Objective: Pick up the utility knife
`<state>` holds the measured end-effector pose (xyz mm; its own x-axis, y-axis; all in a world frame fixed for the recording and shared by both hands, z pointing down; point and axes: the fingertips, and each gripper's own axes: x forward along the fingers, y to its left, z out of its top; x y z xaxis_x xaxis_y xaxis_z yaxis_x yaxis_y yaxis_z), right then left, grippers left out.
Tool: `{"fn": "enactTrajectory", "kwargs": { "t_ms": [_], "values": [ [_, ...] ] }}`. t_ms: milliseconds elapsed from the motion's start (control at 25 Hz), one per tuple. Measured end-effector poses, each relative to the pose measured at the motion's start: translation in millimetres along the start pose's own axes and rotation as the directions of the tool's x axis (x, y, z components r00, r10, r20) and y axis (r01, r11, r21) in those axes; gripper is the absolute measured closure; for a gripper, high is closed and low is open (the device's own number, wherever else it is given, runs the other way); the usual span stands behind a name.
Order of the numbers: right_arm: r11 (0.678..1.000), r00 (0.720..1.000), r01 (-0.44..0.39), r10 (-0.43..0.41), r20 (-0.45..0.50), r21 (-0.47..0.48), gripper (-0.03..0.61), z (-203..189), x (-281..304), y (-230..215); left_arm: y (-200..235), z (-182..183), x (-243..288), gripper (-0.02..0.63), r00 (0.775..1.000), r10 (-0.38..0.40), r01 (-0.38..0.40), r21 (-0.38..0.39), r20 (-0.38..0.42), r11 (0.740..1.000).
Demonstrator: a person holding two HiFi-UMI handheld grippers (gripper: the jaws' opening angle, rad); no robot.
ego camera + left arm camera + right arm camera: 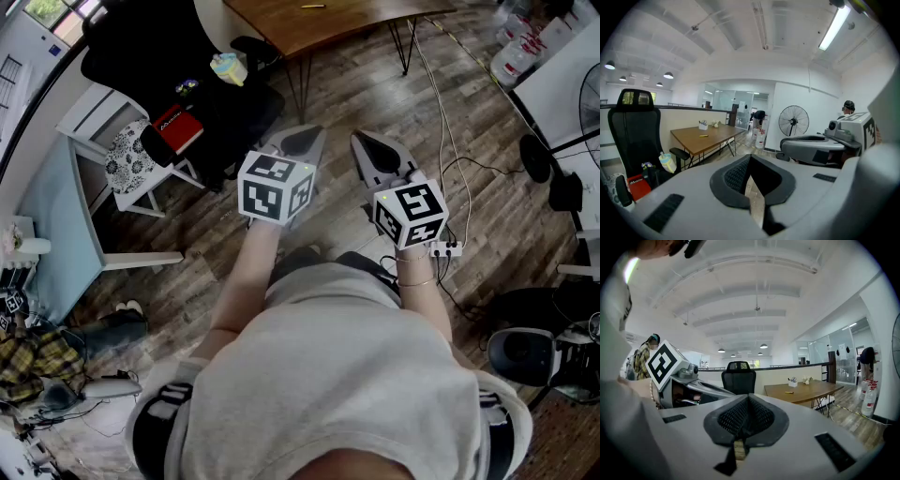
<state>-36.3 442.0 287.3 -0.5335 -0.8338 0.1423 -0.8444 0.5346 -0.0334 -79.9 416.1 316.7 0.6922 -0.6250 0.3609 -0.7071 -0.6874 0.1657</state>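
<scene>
A small yellow utility knife [313, 6] lies on the brown wooden table [281, 28] at the far end of the room; it also shows as a yellow sliver in the left gripper view [703, 136] and the right gripper view [788, 392]. Both grippers are held out side by side in front of the person, well short of the table. My left gripper [302, 141] is shut with nothing between its pads [736, 176]. My right gripper [373, 147] is likewise shut and empty, its pads [761, 417] meeting. Each gripper appears in the other's view.
A black office chair [150, 47] with a red book [178, 127] stands left of the table. A white chair [122, 155] and a light blue table [47, 216] lie further left. Cables [450, 141] trail over the wooden floor. A standing fan [794, 120] is at right.
</scene>
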Motion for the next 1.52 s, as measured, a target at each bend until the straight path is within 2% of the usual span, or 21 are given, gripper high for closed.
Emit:
{"fn": "enactTrajectory", "kwargs": {
  "t_ms": [400, 600, 720, 840, 1120, 1320, 1440, 1520],
  "values": [
    [1.0, 1.0, 0.002, -0.002, -0.005, 0.008, 0.57, -7, -1, 2, -4, -7, 0, 0.603, 1.0, -0.011, 0.011, 0.001, -0.007, 1.0],
    [1.0, 1.0, 0.005, -0.005, -0.01, 0.011, 0.571, -6, 4, 0, -11, -3, 5, 0.603, 0.998, -0.058, 0.058, 0.028, -0.017, 0.998],
    [0.999, 1.0, 0.022, -0.023, 0.016, 0.045, 0.569, -5, 2, -3, -16, -2, 6, 0.603, 0.998, -0.067, 0.068, 0.052, -0.016, 0.996],
    [0.998, 0.999, 0.001, -0.004, 0.045, 0.065, 0.569, -3, 0, -4, -24, -1, 6, 0.601, 0.996, -0.088, 0.087, 0.065, 0.004, 0.994],
    [0.998, 0.999, -0.01, 0.007, 0.047, 0.07, 0.569, -9, -5, -18, -28, 7, 14, 0.6, 0.993, -0.077, 0.074, 0.031, 0.087, 0.997],
    [0.997, 0.999, -0.027, 0.025, 0.03, 0.075, 0.569, -15, -9, -26, -24, 6, 20, 0.598, 0.996, -0.034, 0.034, 0.01, 0.082, 0.999],
    [0.996, 0.999, -0.027, 0.025, 0.026, 0.082, 0.569, -19, -13, -33, -25, 5, 26, 0.531, 0.997, -0.018, 0.018, 0.009, 0.068, 1.0],
    [0.996, 0.999, -0.026, 0.024, 0.021, 0.088, 0.569, -23, -14, -35, -25, 4, 30, 0.531, 0.998, -0.007, 0.006, 0.019, 0.059, 1.0]
  ]
}}
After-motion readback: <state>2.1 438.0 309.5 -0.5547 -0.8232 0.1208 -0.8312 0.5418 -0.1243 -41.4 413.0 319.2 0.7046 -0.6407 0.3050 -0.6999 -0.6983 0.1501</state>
